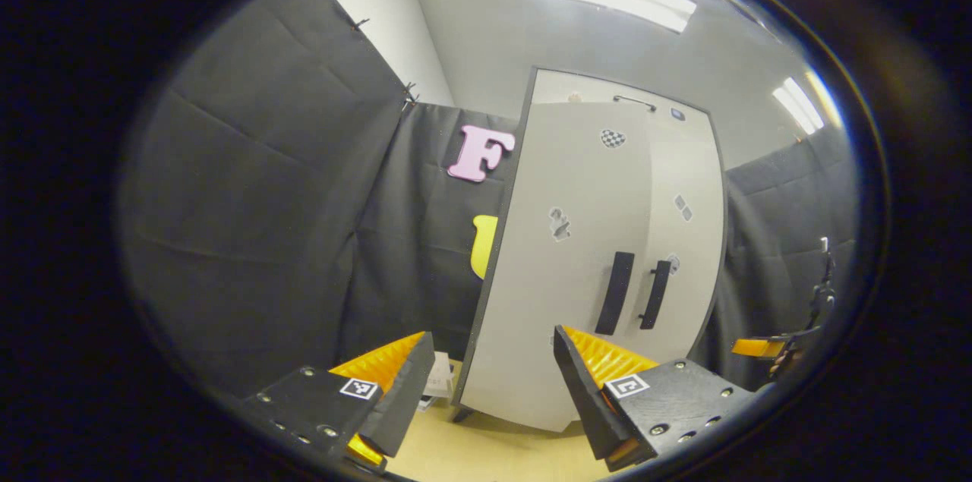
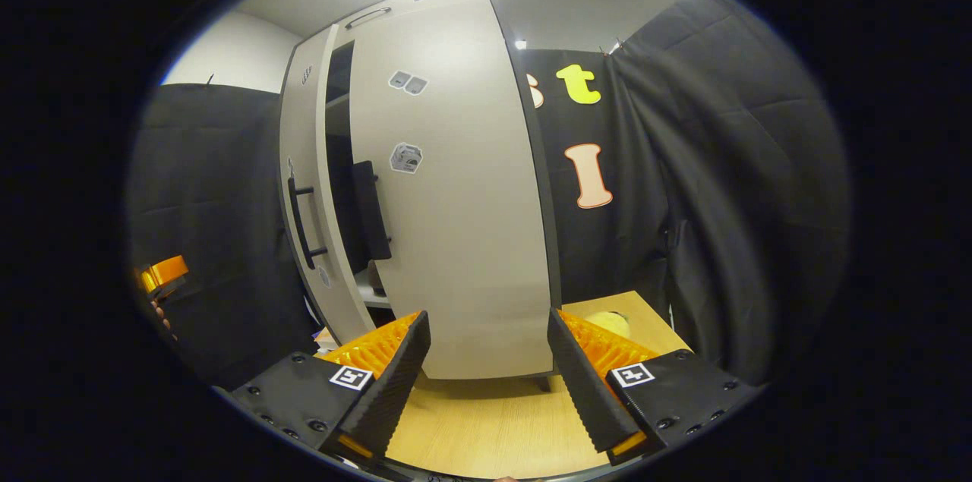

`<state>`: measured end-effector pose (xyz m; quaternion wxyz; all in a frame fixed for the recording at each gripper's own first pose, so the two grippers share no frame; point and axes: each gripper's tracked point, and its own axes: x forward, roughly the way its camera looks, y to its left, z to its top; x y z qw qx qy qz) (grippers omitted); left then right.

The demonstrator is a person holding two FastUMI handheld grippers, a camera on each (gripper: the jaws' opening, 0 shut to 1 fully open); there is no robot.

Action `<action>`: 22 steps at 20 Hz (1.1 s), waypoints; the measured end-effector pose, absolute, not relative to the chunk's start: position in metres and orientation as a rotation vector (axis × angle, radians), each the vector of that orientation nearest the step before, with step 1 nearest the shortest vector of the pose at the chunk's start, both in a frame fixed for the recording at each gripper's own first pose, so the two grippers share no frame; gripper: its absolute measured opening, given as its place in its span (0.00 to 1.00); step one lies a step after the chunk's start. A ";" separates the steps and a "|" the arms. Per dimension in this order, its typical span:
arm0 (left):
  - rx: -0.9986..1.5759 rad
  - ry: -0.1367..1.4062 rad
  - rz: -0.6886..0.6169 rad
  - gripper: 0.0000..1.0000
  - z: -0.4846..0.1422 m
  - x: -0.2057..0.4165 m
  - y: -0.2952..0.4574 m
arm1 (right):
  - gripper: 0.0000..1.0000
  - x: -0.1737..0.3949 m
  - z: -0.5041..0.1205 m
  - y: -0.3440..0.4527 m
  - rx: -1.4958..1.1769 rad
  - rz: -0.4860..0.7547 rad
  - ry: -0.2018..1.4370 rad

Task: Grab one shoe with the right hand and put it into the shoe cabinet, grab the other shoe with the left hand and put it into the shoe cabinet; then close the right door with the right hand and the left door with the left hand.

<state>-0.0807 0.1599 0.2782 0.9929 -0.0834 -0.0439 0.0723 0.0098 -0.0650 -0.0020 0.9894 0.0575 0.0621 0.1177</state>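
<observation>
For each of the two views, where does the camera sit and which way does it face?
Left gripper view: rides the left claw, open, facing the cabinet front; the other claw at right edge.
Right gripper view: rides the right claw, open, facing the right door; left door ajar.
Shared: cabinet, handles, wooden floor.

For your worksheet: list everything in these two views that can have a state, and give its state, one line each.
Left gripper: fingers open, holding nothing.
Right gripper: fingers open, holding nothing.
Right door: nearly shut.
Left door: ajar, dark gap beside it.
Shoe cabinet: upright on the floor.
</observation>
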 end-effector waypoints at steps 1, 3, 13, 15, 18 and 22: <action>-0.174 -0.100 0.146 0.91 0.279 -0.079 0.163 | 0.98 0.009 -0.004 -0.067 0.110 0.227 0.128; -0.217 -0.113 0.150 0.91 0.280 -0.073 0.167 | 0.98 0.005 -0.009 -0.074 0.101 0.201 0.145; -0.176 -0.080 0.107 0.91 0.271 -0.047 0.159 | 0.98 -0.003 -0.015 -0.094 0.097 0.114 0.164; -0.152 -0.072 0.112 0.91 0.270 -0.047 0.160 | 0.98 -0.004 -0.015 -0.092 0.095 0.112 0.162; -0.126 -0.061 0.136 0.92 0.268 -0.049 0.160 | 0.98 -0.005 -0.019 -0.087 0.097 0.115 0.184; -0.087 -0.044 0.119 0.91 0.263 -0.049 0.158 | 0.98 -0.005 -0.018 -0.083 0.081 0.118 0.197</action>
